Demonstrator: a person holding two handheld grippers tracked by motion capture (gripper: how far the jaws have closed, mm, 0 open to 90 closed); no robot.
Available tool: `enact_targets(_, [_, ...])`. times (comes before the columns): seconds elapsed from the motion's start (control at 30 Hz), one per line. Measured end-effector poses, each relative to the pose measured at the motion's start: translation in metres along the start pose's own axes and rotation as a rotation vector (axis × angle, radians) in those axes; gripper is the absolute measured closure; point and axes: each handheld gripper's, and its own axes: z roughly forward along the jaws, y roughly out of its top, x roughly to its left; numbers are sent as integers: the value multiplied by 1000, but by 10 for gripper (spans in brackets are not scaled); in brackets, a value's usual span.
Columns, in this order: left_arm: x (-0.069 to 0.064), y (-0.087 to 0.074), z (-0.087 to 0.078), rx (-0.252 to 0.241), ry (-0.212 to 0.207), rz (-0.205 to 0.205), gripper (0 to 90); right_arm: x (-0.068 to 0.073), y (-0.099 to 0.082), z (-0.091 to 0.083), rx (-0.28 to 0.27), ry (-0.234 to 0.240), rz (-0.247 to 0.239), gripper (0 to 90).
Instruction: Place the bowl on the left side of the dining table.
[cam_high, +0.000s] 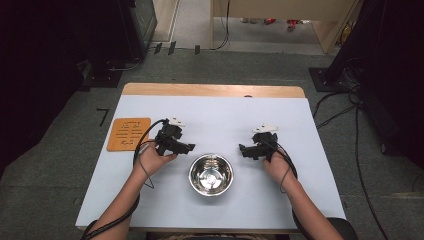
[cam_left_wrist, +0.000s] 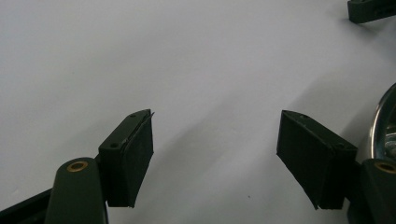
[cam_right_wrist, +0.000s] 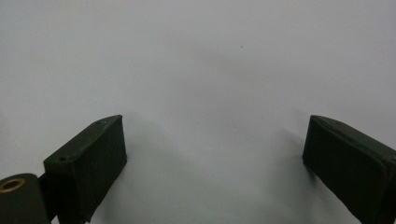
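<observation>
A shiny steel bowl (cam_high: 211, 174) stands on the pale table top (cam_high: 220, 120), near the front middle. My left gripper (cam_high: 186, 147) is just left of the bowl and points toward it. In the left gripper view its jaws (cam_left_wrist: 215, 154) stand apart with nothing between them, and the bowl's rim (cam_left_wrist: 383, 126) shows at the right edge. My right gripper (cam_high: 243, 150) is to the right of the bowl, pointing left. In the right gripper view my right gripper (cam_right_wrist: 215, 158) is wide open over bare table.
An orange cork mat (cam_high: 128, 133) with dark markings lies at the table's left edge. A wooden strip (cam_high: 212, 90) runs along the far edge. Cables and dark equipment stands sit on the floor around the table. A tip of the other gripper (cam_left_wrist: 371, 9) shows in the left gripper view.
</observation>
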Motion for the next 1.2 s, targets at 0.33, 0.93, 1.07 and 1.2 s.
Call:
enact_targets(0.33, [-9,3,-5,2,-18,22,284,0,0,0,1,0,1,58])
enact_targets(0.93, [-22,10,-12,-16,-86,38,348,0,0,0,3,-1,3,57])
enact_targets(1.07, [-25,10,-13,-23,-104,46,348,0,0,0,3,-1,3,57])
enact_targets(1.2, [-27,11,-13,-24,-110,55,348,0,0,0,3,-1,3,58])
